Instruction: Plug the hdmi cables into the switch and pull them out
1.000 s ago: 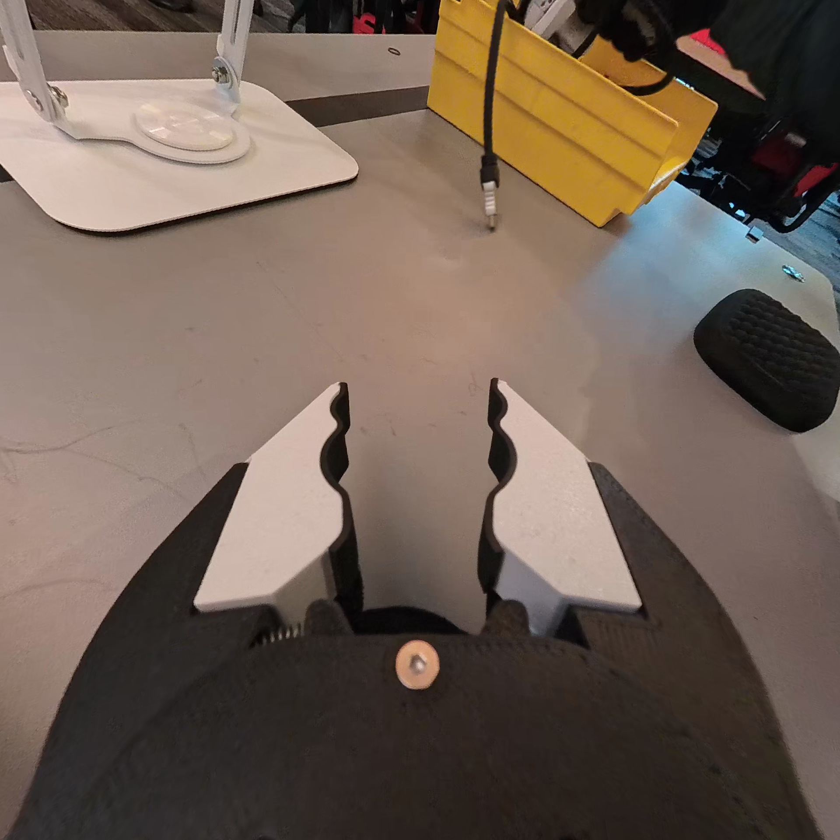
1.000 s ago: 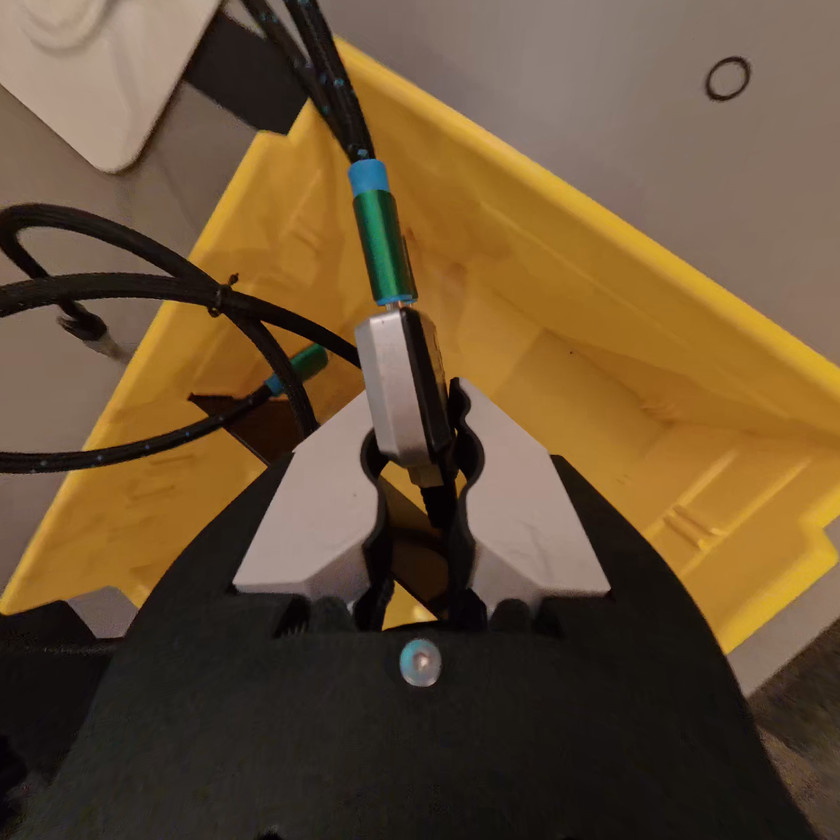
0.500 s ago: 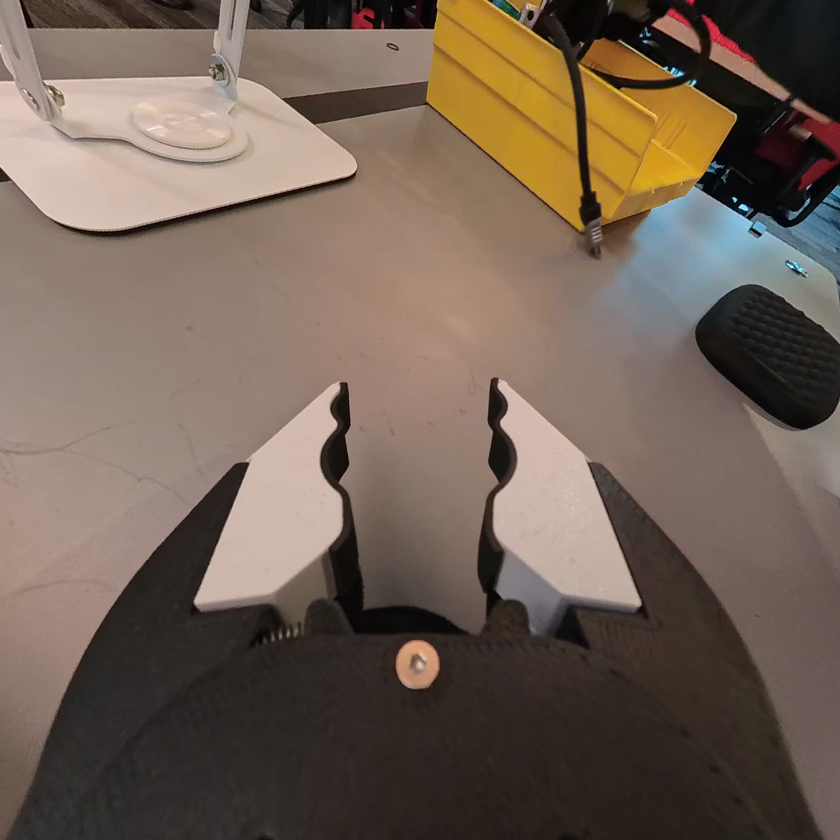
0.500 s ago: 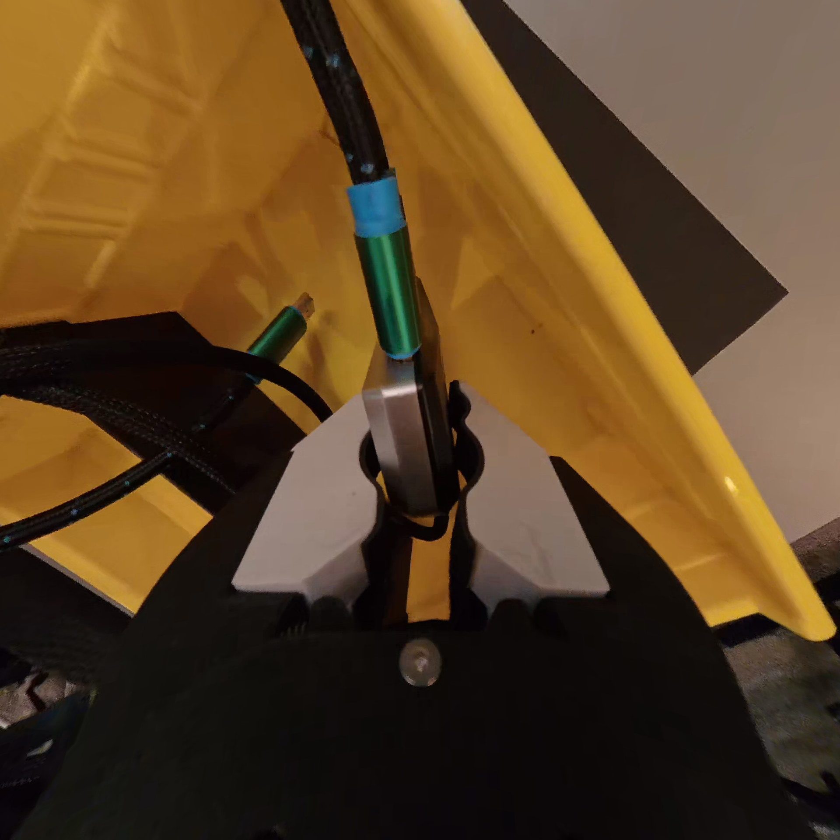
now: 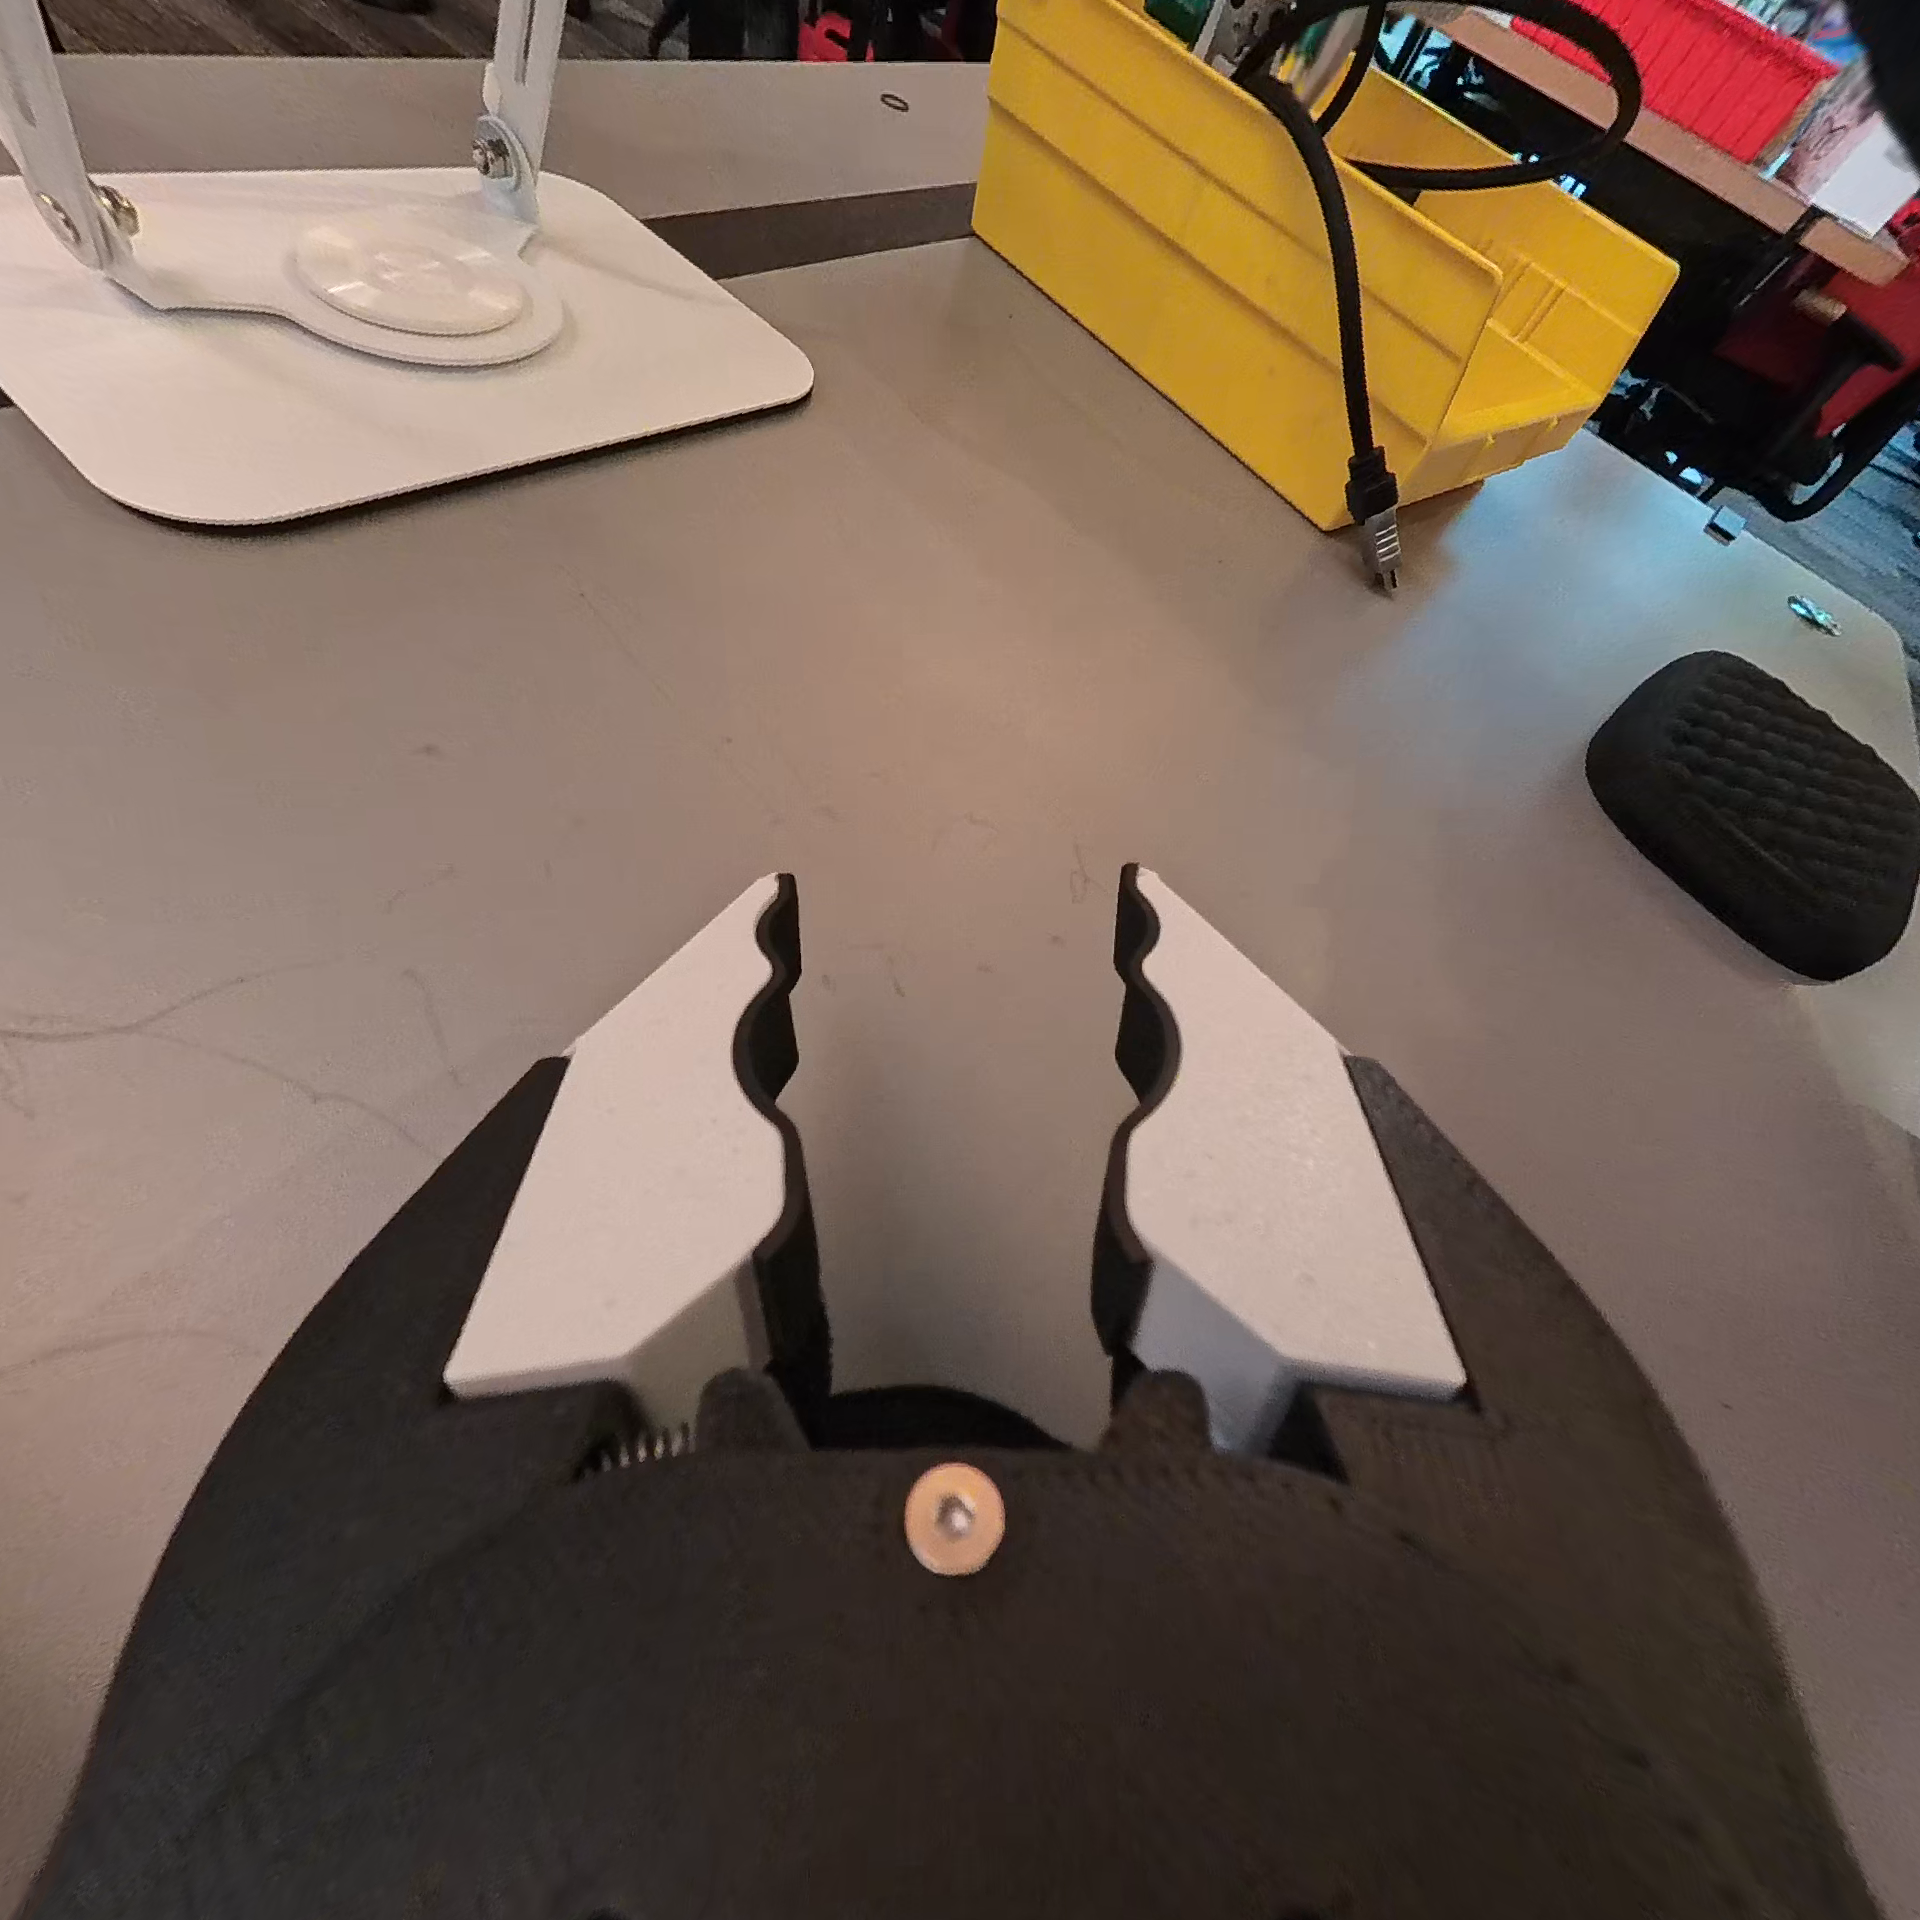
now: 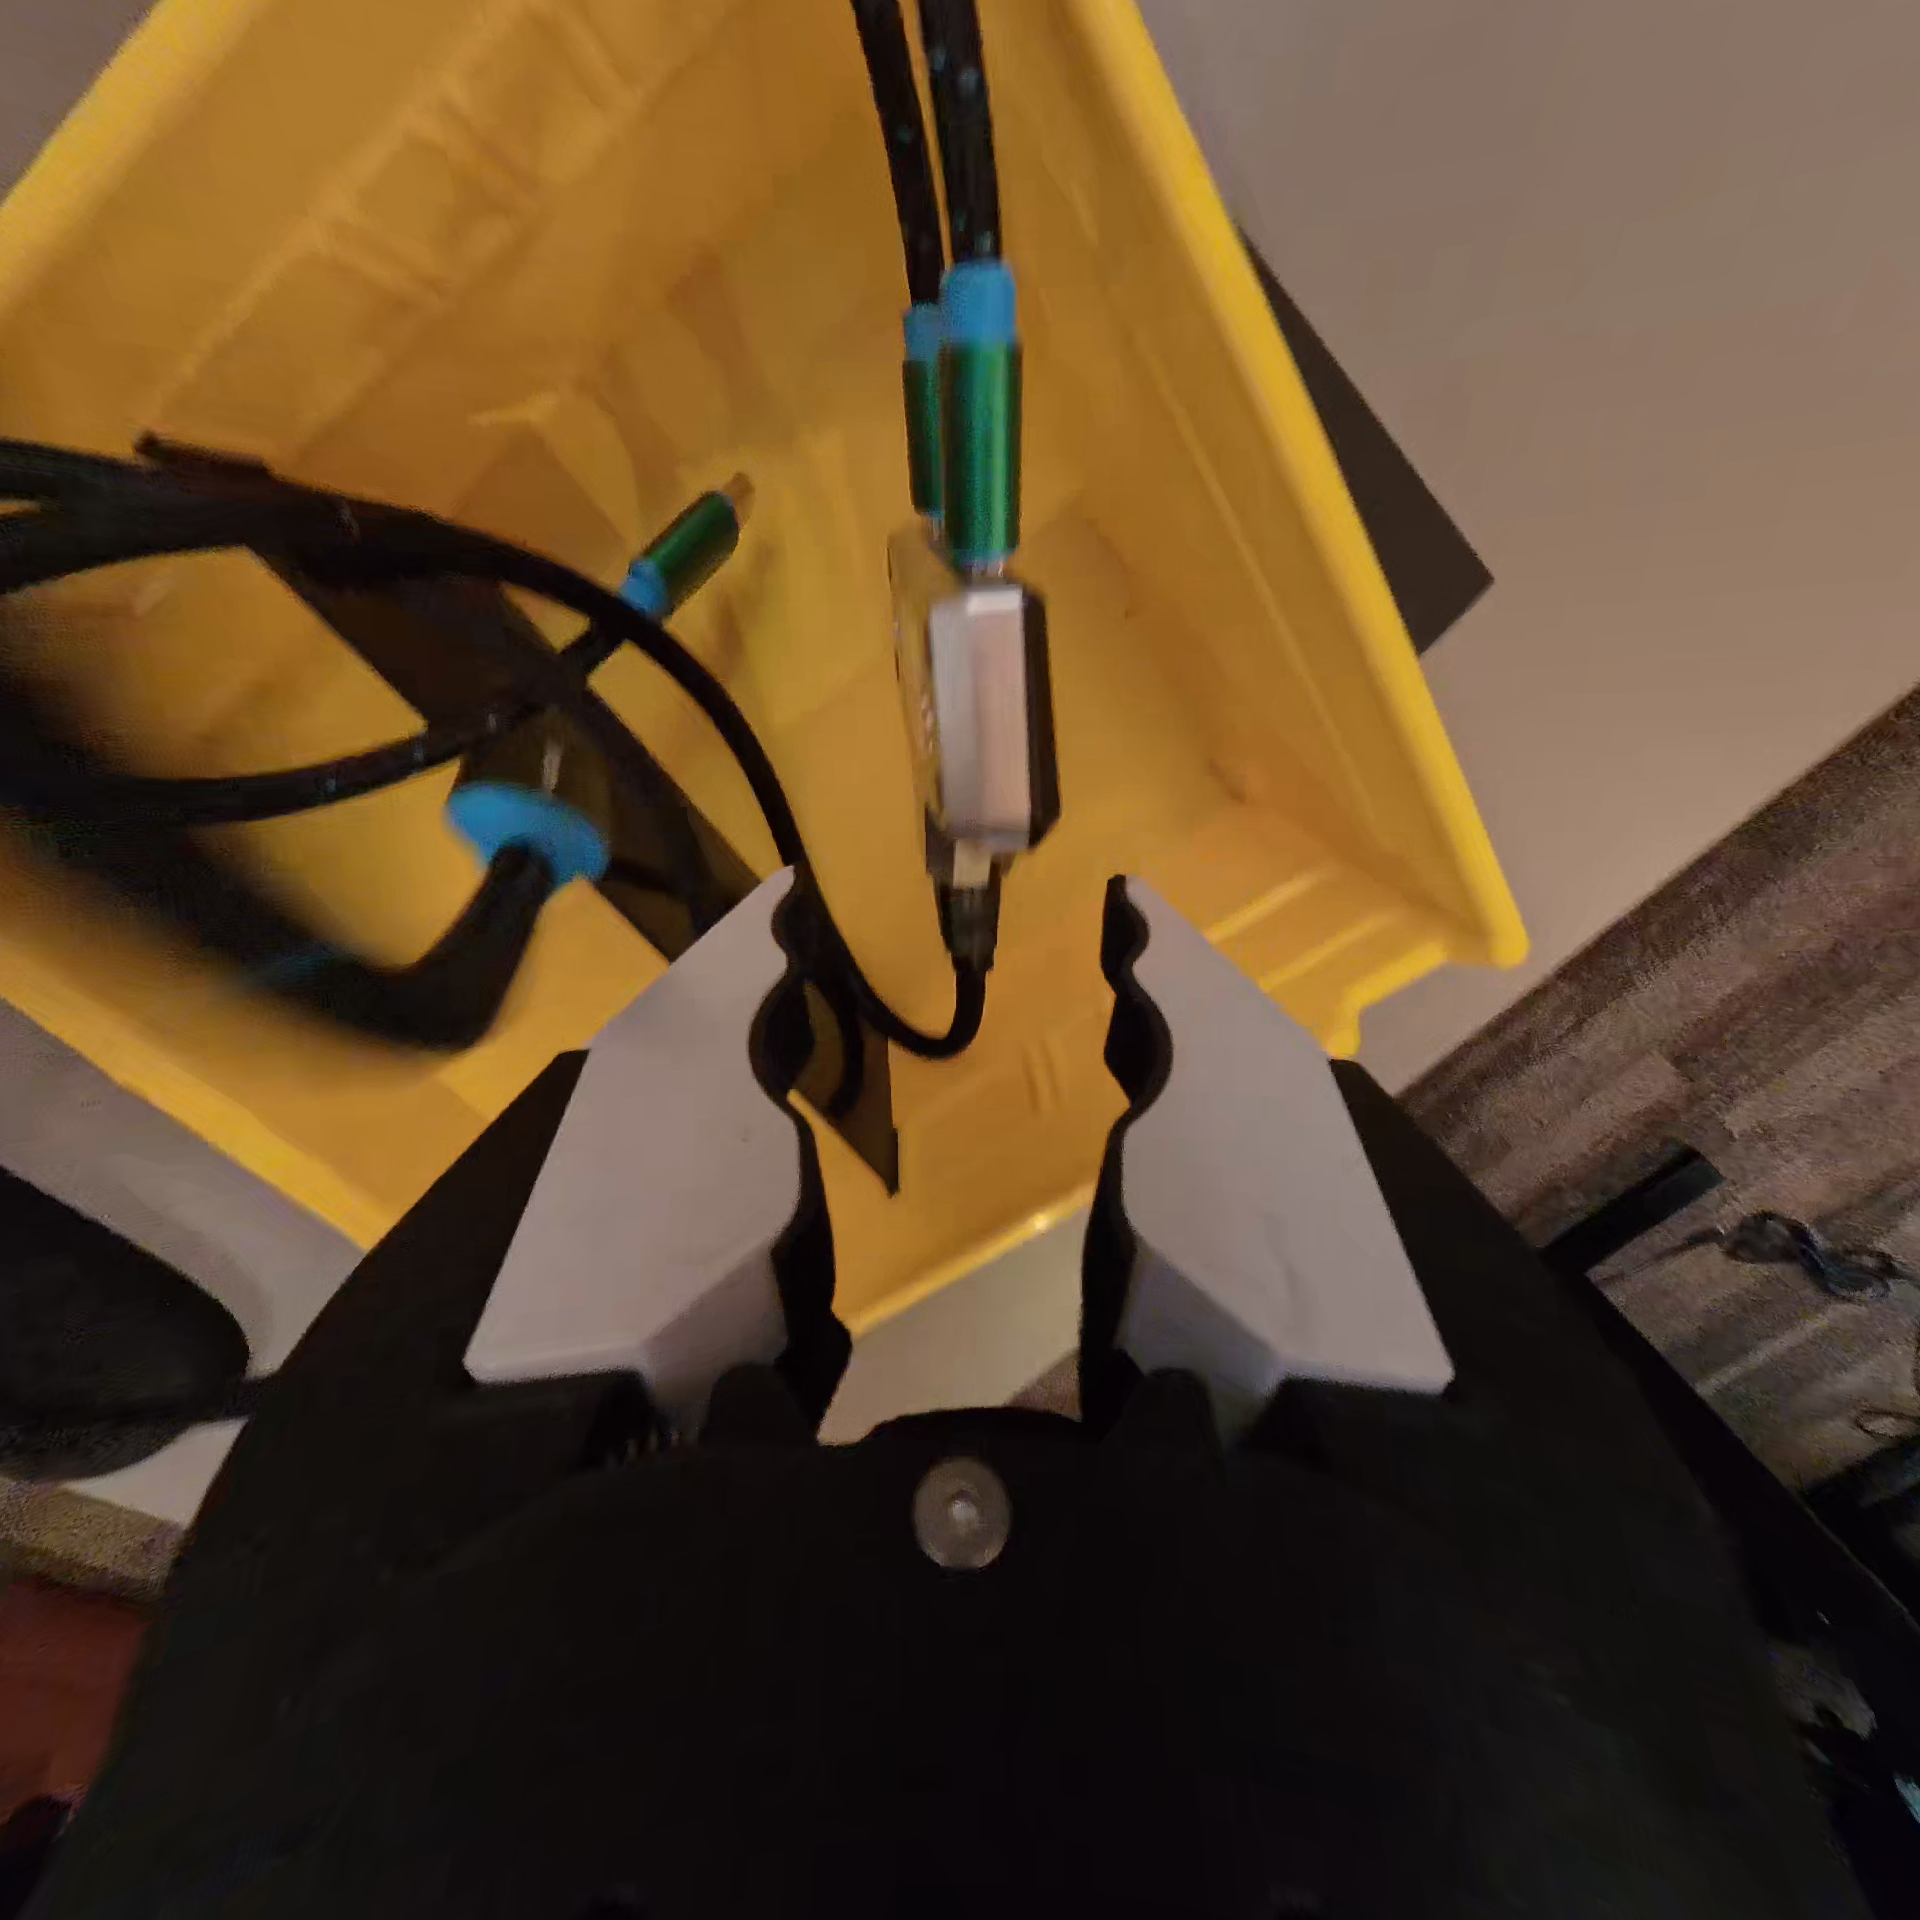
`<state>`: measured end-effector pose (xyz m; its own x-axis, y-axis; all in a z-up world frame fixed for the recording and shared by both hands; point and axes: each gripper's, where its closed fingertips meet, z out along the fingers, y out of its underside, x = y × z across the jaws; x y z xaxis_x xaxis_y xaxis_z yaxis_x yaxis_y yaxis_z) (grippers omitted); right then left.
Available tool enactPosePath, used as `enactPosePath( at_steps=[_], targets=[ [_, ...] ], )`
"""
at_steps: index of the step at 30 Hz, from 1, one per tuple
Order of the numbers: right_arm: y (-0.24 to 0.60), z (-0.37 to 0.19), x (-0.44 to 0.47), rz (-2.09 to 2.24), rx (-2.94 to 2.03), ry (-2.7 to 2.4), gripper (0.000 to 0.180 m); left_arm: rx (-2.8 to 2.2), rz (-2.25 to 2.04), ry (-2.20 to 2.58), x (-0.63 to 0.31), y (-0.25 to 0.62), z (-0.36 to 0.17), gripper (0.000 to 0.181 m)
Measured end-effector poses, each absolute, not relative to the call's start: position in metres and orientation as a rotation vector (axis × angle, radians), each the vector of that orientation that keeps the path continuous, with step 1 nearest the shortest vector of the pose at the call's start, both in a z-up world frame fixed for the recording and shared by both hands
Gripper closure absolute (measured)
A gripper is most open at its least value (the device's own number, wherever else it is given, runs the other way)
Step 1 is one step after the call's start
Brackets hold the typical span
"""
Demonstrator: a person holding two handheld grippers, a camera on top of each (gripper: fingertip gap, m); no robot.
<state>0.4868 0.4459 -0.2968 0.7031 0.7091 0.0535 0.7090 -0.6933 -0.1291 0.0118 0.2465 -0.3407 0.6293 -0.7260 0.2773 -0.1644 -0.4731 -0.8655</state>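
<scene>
Right gripper [image 6: 951, 894] jaws spread, gripping nothing; HDMI switch [image 6: 987, 707] is dangling at 12 o'clock over yellow bin [image 6: 1351, 644], risking dropping, snagging cables. Left gripper [image 5: 956, 883] jaws spread, idling.

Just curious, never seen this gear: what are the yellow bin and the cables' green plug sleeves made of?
The yellow bin looks like moulded plastic: glossy, with ribbed walls. The green plug sleeves look like anodised metal, given their sheen, though coloured plastic is possible.

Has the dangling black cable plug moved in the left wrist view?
Yes. The dangling black cable plug swung rightward, from the left part of the yellow plastic bin to its near right corner.
</scene>
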Motion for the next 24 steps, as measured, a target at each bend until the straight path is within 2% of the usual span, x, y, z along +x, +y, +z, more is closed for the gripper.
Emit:
enactPosePath(
  at_steps=[7, 13, 15, 18, 24],
  targets=[
    [0.416, -0.237, 0.499, -0.307, -2.564, -1.097, 0.127, -1.979, -0.816, 0.700, 0.012, 0.246, -0.340, 0.121],
    [0.369, -0.173, 0.401, -0.425, -2.026, -1.338, 0.144, -1.981, -0.814, 0.703, 0.012, 0.246, -0.341, 0.121],
    [0.345, -0.178, 0.354, -0.396, -1.878, -1.539, 0.146, -1.980, -0.809, 0.705, 0.012, 0.246, -0.341, 0.121],
    [0.320, -0.218, 0.306, -0.384, -1.788, -1.872, 0.145, -1.979, -0.804, 0.708, 0.012, 0.246, -0.341, 0.121],
    [0.338, -0.288, 0.308, -0.557, -1.857, -2.274, 0.139, -1.975, -0.804, 0.710, 0.012, 0.246, -0.341, 0.121]
  ],
)
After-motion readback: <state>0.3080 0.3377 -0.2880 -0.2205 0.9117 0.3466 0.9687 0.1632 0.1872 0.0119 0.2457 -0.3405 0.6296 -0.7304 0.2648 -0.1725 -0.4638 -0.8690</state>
